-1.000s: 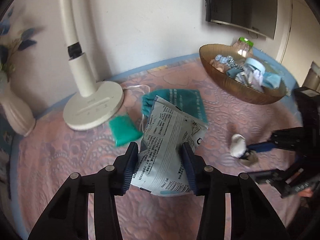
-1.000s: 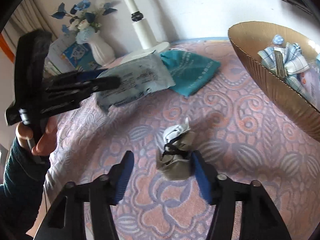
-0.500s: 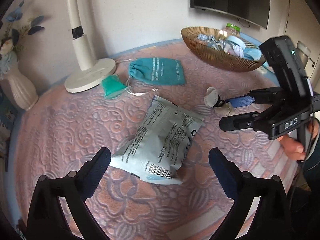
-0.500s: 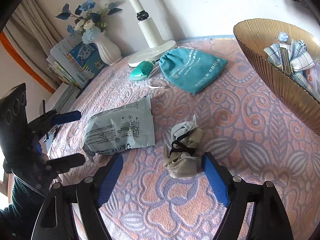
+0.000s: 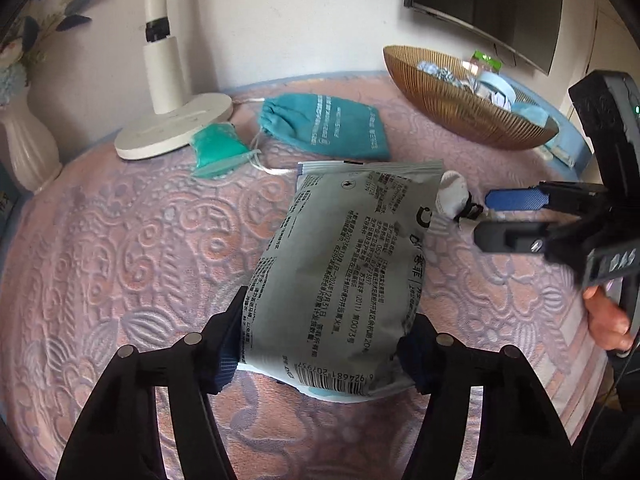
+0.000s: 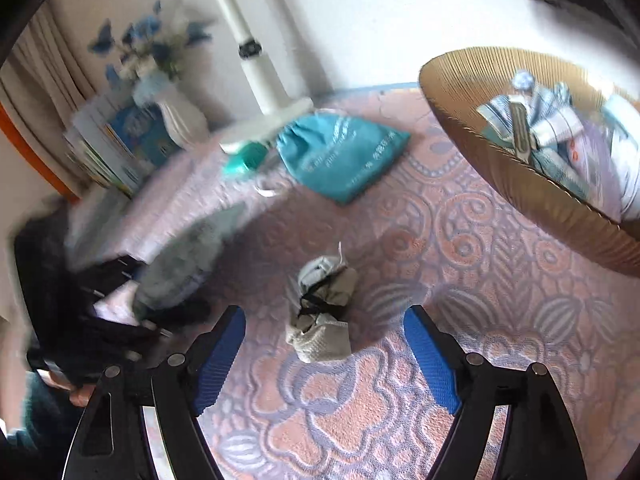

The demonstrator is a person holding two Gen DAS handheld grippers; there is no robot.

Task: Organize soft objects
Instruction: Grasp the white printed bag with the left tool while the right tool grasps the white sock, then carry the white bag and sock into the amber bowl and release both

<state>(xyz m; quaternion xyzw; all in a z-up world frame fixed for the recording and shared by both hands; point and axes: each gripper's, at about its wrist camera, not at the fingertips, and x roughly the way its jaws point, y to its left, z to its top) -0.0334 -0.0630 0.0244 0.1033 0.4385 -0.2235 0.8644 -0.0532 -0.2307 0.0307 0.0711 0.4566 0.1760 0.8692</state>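
My left gripper (image 5: 324, 344) is shut on a grey printed soft pack (image 5: 344, 264), its near end squeezed between the fingers. The pack shows blurred in the right wrist view (image 6: 180, 264). My right gripper (image 6: 324, 356) is open, its blue pads on either side of a rolled grey-beige sock bundle (image 6: 322, 312) on the patterned cloth; it does not touch it. The bundle (image 5: 454, 196) and the right gripper (image 5: 500, 216) show in the left wrist view. A teal drawstring pouch (image 5: 328, 126) and a green mask (image 5: 216, 148) lie farther back.
A gold ribbed bowl (image 6: 520, 184) holding several cloth items stands at the right. A white lamp base (image 5: 172, 128) and a white vase (image 5: 28, 144) stand at the back left. Books (image 6: 116, 144) lie beside the vase. A wall screen (image 5: 480, 4) hangs behind.
Half a second ago my left gripper was open with the pack lying on the cloth; now it is shut on the pack again. My right gripper moved closer around the sock bundle.
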